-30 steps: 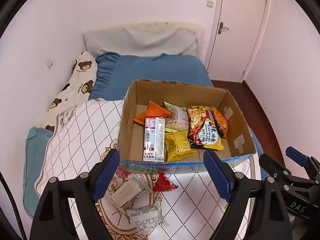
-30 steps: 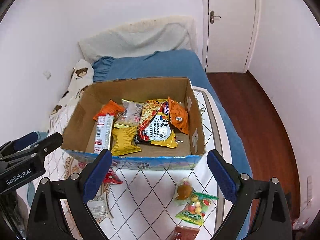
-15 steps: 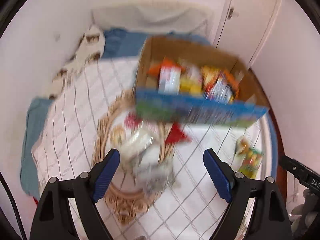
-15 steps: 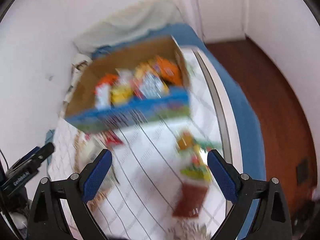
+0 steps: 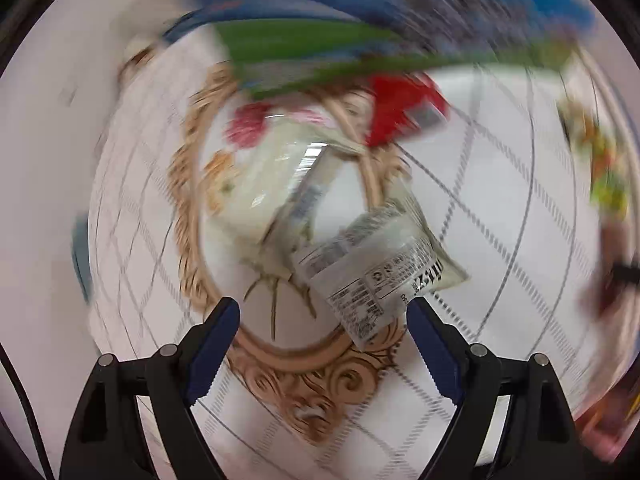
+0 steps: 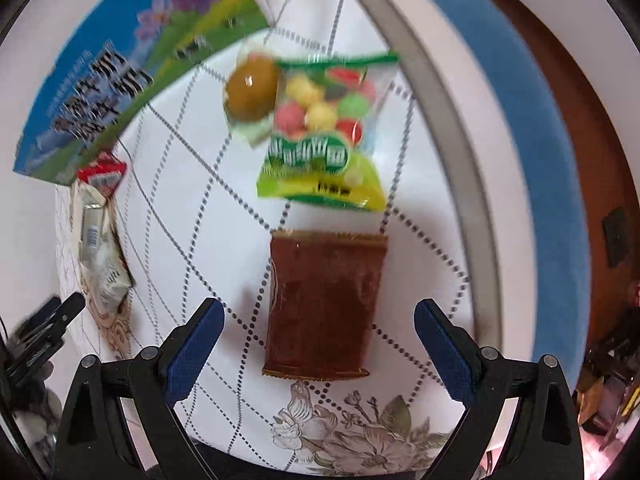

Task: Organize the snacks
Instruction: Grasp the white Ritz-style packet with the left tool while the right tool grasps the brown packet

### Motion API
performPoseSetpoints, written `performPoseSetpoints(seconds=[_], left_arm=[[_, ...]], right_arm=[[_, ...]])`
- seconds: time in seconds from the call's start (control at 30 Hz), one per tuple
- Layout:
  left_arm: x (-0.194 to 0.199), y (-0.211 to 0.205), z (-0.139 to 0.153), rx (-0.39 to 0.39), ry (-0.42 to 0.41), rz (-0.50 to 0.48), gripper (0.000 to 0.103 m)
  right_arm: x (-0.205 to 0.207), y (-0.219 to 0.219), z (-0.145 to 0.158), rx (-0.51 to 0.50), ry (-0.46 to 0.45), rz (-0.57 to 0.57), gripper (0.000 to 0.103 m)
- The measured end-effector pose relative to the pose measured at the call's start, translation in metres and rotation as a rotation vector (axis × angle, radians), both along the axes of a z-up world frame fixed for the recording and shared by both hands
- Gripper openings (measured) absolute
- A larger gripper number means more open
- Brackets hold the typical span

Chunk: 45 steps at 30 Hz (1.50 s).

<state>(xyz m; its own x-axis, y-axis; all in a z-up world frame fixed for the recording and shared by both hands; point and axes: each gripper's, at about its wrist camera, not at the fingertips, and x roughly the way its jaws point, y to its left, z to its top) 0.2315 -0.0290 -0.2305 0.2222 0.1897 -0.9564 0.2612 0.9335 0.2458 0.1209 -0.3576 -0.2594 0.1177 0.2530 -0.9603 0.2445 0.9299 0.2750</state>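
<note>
Two grippers are held wide open and empty above loose snacks. The right gripper (image 6: 316,336) is centred over a brown packet (image 6: 326,306) lying flat on the quilted cloth (image 6: 424,208), apparently so its fingers can straddle it. The left gripper (image 5: 322,334) is poised near a clear labelled packet (image 5: 378,266). Beyond, blurred, the box (image 6: 120,68) is seen, presumably the destination.

A white quilted bedspread (image 6: 192,168) with a dotted diamond grid carries everything — the printed blue-and-green box (image 6: 120,68), a brown packet (image 6: 326,304), a green candy bag (image 6: 324,132), an egg-shaped snack (image 6: 252,88). Left lie a red packet (image 5: 404,108) and 2 pale wrappers — blurred (image 5: 376,268).
</note>
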Motion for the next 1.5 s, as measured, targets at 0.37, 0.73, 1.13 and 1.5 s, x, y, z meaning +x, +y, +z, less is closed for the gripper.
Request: performPoseSetpoints(seconds=[0.37, 0.73, 1.13, 1.5], left_arm=[[0.023, -0.045, -0.040, 0.016, 0.191, -0.300, 0.065], [0.019, 0.024, -0.054, -0.467, 0.381, 0.336, 0.062], [-0.008, -0.001, -0.083, -0.488, 0.397, 0.326, 0.073], [-0.036, -0.008, -0.059, -0.482, 0.281, 0.363, 0.051]], right_arm=[[-0.005, 0.036, -0.007, -0.073, -0.059, 0.098, 0.063], [-0.004, 0.067, -0.003, 0.022, -0.044, 0.134, 0.062], [0.018, 0.064, -0.005, 0.070, -0.005, 0.142, 0.072], [0.010, 0.088, -0.012, -0.053, -0.050, 0.205, 0.062]])
